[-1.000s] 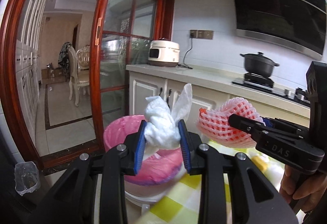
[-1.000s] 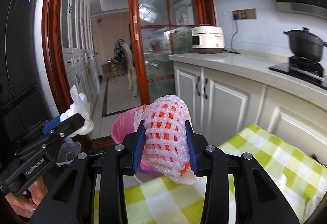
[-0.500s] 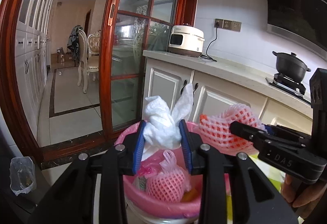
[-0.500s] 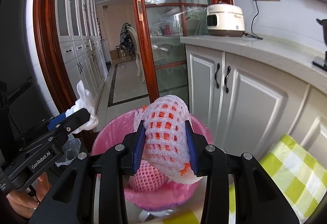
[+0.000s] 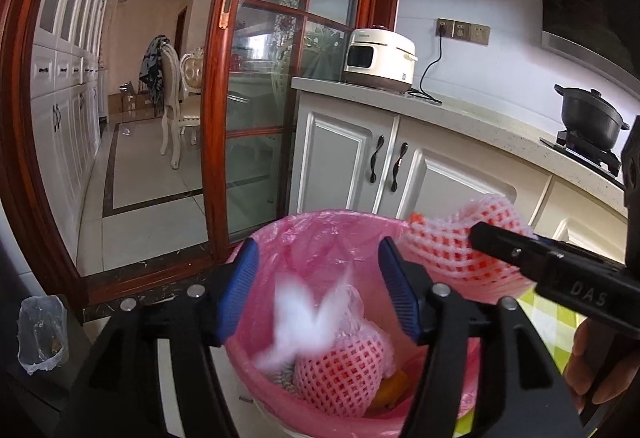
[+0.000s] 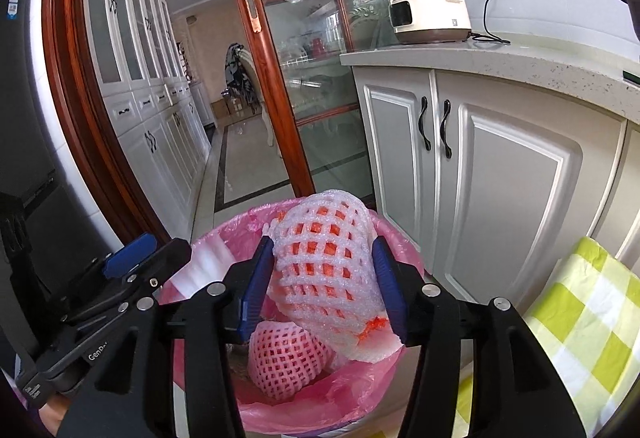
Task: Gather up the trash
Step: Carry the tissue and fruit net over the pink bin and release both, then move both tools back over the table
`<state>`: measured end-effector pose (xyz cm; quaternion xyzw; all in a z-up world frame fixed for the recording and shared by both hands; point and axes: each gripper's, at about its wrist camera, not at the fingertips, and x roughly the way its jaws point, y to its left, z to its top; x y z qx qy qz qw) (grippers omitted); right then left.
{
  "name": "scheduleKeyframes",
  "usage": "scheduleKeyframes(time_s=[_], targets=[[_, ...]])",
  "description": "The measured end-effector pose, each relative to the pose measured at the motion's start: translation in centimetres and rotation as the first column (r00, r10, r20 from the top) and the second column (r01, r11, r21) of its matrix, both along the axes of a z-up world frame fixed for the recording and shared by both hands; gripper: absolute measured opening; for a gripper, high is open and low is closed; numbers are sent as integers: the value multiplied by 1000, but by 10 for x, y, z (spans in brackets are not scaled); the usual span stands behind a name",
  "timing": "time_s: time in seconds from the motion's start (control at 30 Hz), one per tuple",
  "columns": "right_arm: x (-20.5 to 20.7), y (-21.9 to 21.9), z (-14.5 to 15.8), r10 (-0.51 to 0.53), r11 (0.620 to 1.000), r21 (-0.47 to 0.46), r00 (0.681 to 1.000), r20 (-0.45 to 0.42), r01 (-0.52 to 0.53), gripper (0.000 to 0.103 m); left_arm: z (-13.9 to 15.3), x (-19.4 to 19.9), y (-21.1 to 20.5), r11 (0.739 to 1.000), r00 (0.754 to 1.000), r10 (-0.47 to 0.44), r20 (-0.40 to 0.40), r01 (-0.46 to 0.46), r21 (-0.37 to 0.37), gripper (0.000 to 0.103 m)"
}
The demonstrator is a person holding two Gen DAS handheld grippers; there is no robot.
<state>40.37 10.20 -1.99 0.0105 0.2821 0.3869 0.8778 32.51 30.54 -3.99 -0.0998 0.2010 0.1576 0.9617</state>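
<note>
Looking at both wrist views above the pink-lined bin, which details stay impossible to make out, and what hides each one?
- White crumpled tissue, left view: motion-blurred, so its shape is unclear.
- White-and-orange foam fruit net, right view: whether the right gripper pads still press it is unclear.
- Bottom of the pink-lined bin: covered by a second foam net.
- Clear bag on the floor: contents too small.

Left gripper: pointing forward and down, jaws just opened, wide apart, nothing pressed between the blue pads. Right gripper: same downward tilt, just right of the left one, jaws just opened; pads sit at the sides of a foam net, grip slack.
</note>
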Motion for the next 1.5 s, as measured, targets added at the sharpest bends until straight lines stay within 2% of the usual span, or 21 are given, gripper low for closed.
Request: scheduleKeyframes(time_s=[0.1, 0.17, 0.3, 0.4, 0.53, 0.67, 0.73, 0.93, 1.1, 1.23, 1.5], targets=[[-5, -7, 6, 7, 1000, 19, 1000, 5, -8, 57, 7, -9, 1, 1000, 1000, 8, 15, -8, 9, 65], [-7, -11, 10, 14, 998, 57, 1000, -9, -14, 65, 13, -18, -1, 1000, 999, 17, 30, -18, 18, 67], [-14, -11, 21, -5, 997, 79, 1000, -5, 5, 65, 24, -42, -3, 999, 998, 45, 52, -45, 4, 68], [-28, -18, 30, -4, 997, 72, 1000, 18, 3, 65, 30, -62, -6, 998, 996, 55, 65, -56, 20, 71], [-51, -34, 43, -18, 998, 62, 998, 53, 15, 65, 34, -81, -16, 999, 997, 36, 65, -38, 26, 75], [-80, -65, 48, -57, 997, 63, 996, 64, 53, 65, 39, -101, -39, 1000, 997, 3, 83, -5, 31, 85], [-99, -88, 47, -88, 995, 59, 994, 70, 84, 65, 42, -112, -55, 1000, 995, -15, 97, 13, 28, 95], [-145, -157, 32, -203, 979, 43, 977, 65, 201, 67, 39, -129, -114, 992, 988, -129, 86, 128, 24, 98], [-181, -220, 12, -314, 949, -4, 947, 67, 315, 68, 33, -132, -173, 969, 967, -246, 68, 245, 12, 98], [-199, -269, -1, -399, 916, -14, 915, 57, 400, 68, 25, -130, -224, 939, 937, -344, 54, 345, 5, 98], [-210, -363, -31, -562, 825, -55, 827, 29, 563, 68, 0, -118, -314, 893, 893, -450, 2, 450, 11, 98]])
